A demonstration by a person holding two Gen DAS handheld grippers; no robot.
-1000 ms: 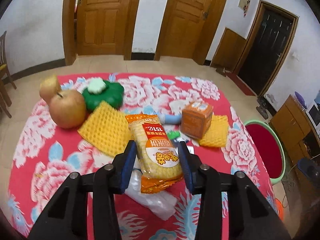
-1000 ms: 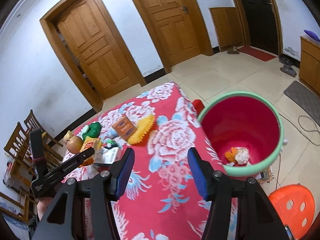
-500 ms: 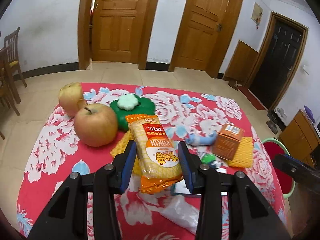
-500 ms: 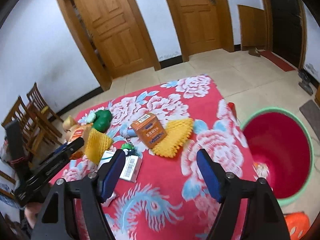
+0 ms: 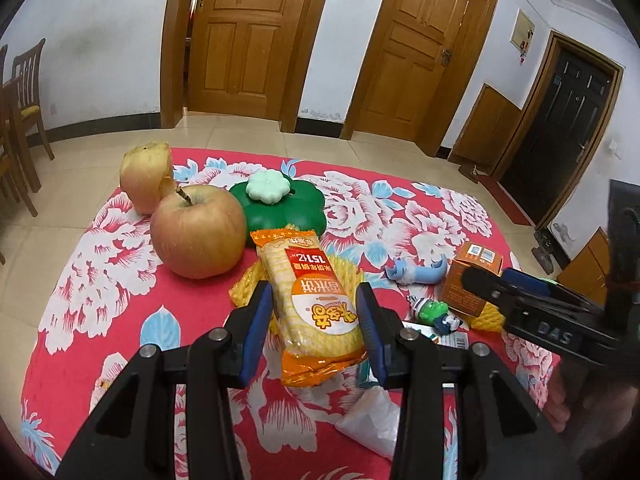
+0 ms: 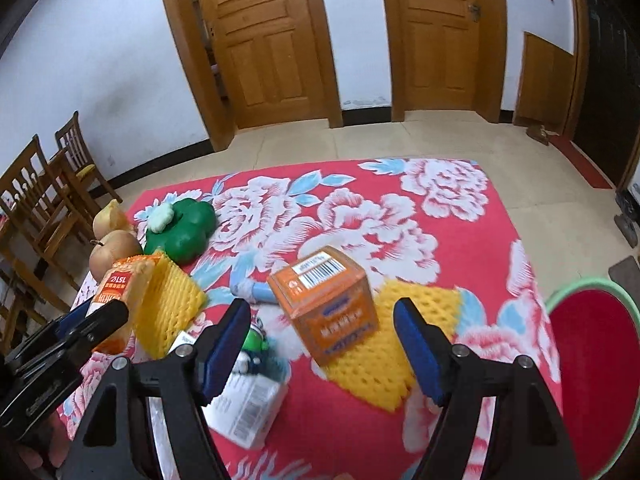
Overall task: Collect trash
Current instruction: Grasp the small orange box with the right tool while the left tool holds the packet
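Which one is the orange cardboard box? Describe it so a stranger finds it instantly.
On the table with the red floral cloth, look toward the side nearest the red bin. The orange cardboard box sits tilted on yellow foam netting; unlike its neighbours, it is a cube with a barcode on top.

Red bin (image 6: 596, 364) cut by edge
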